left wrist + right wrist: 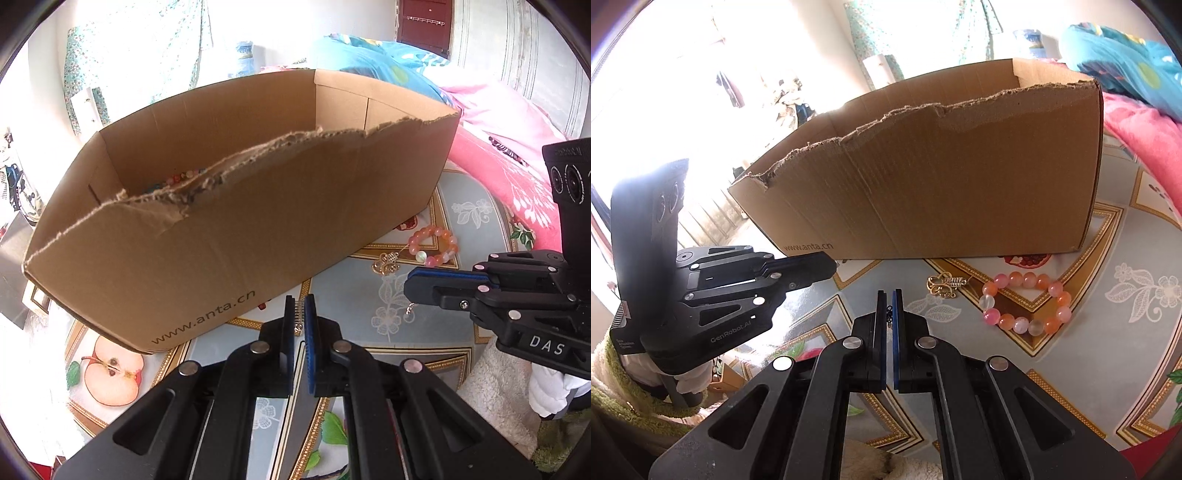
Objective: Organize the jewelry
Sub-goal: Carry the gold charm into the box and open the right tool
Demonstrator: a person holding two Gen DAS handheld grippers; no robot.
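Closest in, the left tool (300,314) pinches a small silver coiled charm (298,313) between nearly closed jaws, low centre of its view. The right tool (889,310) is likewise nearly closed on something small and dark; what it is, hard to tell. The pink and orange beaded bracelet (1027,302) and gold filigree pendant (943,286) lie on the floral bench (1126,332), right of centre, nearer the right tool. The torn brown cardboard box (960,192) sits beyond, beads inside.
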